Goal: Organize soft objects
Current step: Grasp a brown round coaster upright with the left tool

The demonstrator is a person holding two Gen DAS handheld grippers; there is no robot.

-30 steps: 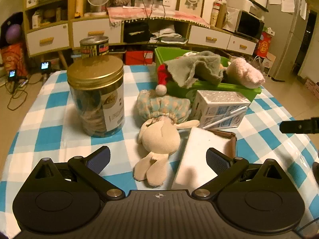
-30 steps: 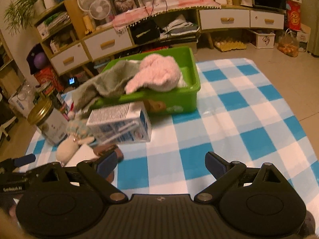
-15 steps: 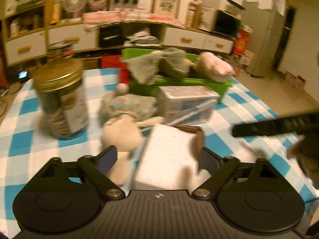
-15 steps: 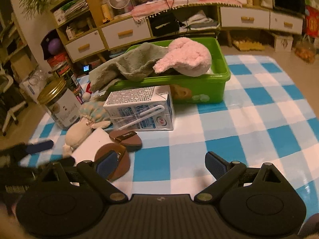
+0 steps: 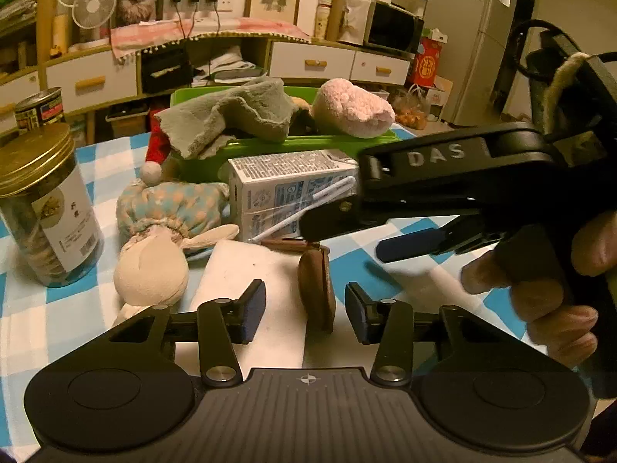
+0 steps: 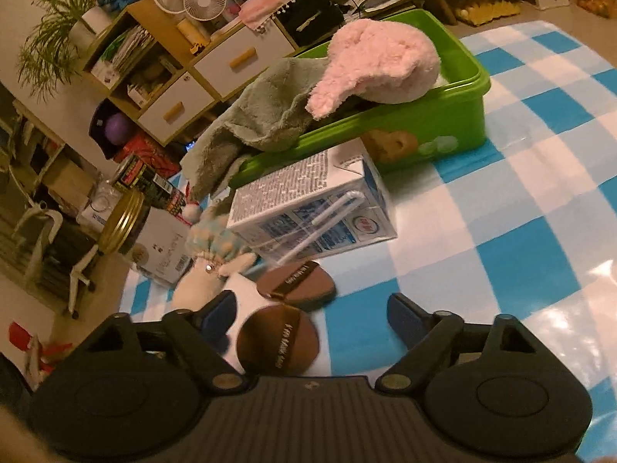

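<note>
Brown powder puff (image 5: 316, 289) stands on edge between the left gripper's (image 5: 304, 314) pads, at the right edge of the white sponge block (image 5: 250, 281), which serves as landmark. Jaws are closing; a gap still shows on each side of the puff, so no grip yet. Right wrist view shows this puff (image 6: 277, 341) tilted up, with the right gripper (image 6: 308, 316) straddling it; those jaws are also closing, pads apart from it, nothing clenched. A second brown puff (image 6: 297, 285) lies flat on the checked cloth (image 6: 501, 200) just beyond the block.

Right gripper body crosses the left view to the right of the block, held by a hand (image 5: 540, 281).

Left of the block: beige plush rabbit (image 5: 150, 266) in a patterned bonnet, touching the block's corner. Further left, a gold-lidded jar (image 5: 46, 208), upright.

Just beyond the block: milk carton (image 5: 289, 189) on its side, straw attached.

Behind the carton: green bin (image 6: 443, 131) holding a grey-green cloth (image 5: 231, 115) draped over its rim and a pink plush (image 5: 351, 108) on top. A red Santa hat (image 5: 156, 150) hangs at the bin's left end.

Farthest back, left of the block: a tin can (image 5: 38, 110).
</note>
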